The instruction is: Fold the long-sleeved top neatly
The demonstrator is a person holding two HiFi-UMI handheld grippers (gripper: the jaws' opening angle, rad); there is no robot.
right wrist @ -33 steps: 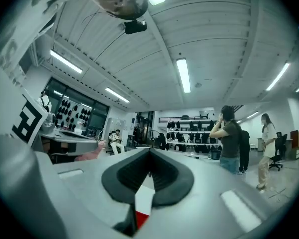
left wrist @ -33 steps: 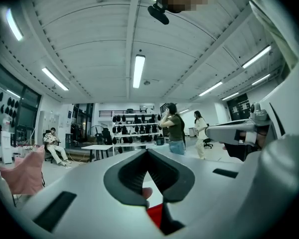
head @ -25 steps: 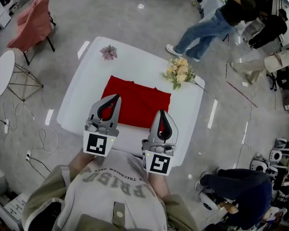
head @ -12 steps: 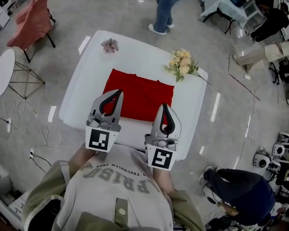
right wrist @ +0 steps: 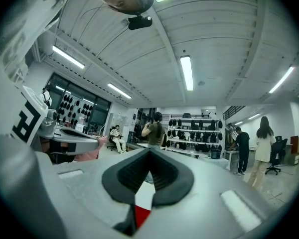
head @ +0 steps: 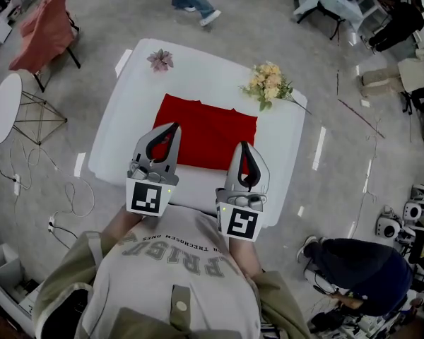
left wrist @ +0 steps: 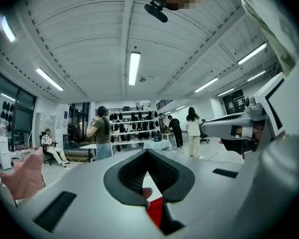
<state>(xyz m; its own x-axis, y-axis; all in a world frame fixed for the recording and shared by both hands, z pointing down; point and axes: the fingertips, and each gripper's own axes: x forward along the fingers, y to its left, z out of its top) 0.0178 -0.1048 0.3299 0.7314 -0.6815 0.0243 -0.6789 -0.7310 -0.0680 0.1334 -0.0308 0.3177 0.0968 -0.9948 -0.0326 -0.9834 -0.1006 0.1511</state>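
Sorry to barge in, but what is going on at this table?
A person holds a gripper in each hand over a white table. The left gripper and right gripper both have their jaws shut and empty, held above the near edge of a red long-sleeved top, which lies as a flat rectangle, apparently folded.

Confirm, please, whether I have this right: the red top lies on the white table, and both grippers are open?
Not quite: the left gripper and right gripper are both shut, jaw tips together, as the two gripper views show. The red top does lie on the white table.
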